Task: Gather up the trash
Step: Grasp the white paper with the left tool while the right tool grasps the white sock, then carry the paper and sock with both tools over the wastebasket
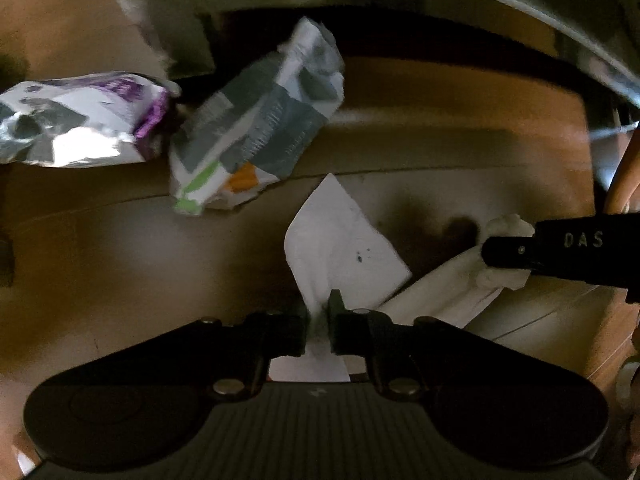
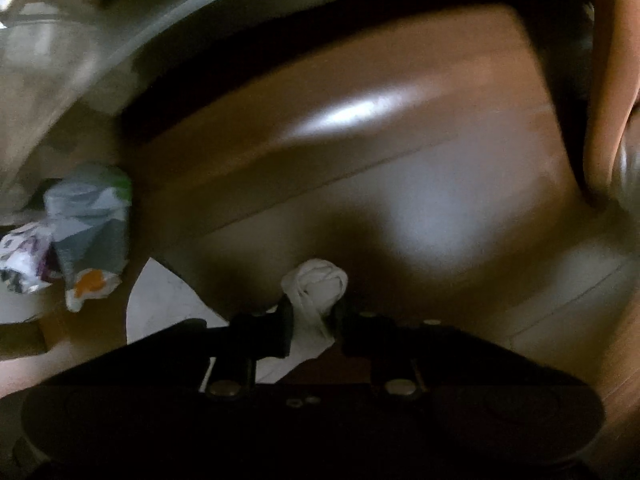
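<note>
— Brown wooden floor under both tongs. What have you got?

— My left gripper is pinched tight on a flat white napkin. My right gripper is clamped on a twisted white tissue wad.

— What lies around them?

— Ahead and left of my left tongs lie a grey-and-orange wrapper and a purple-and-silver wrapper, just beside each other. Bare floor lies ahead of my right tongs, up to a dark shadow under a pale curved edge.
</note>
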